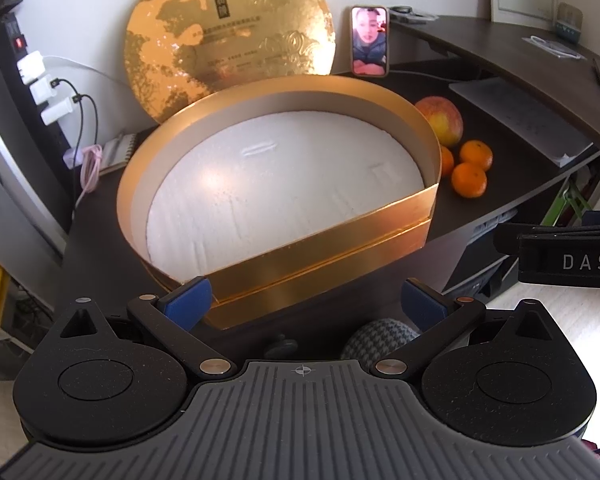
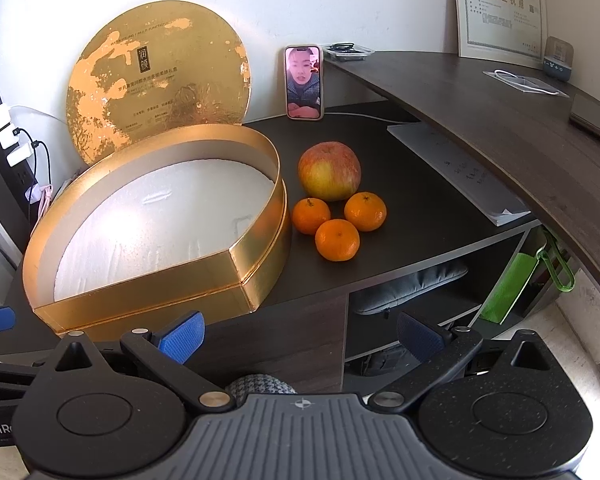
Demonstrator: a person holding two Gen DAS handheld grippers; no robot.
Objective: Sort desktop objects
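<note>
Both wrist views face the gold box [image 1: 284,184] [image 2: 156,216] closely, desk edge

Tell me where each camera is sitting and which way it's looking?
Left wrist: sits on the left gripper, low at the desk's front edge, facing the open gold box; its blue fingers show, spread wide.
Right wrist: sits on the right gripper, further right, facing the apple and three oranges; its blue fingers show, also spread.
Both see the box, its lid, the fruit and the phone.
</note>
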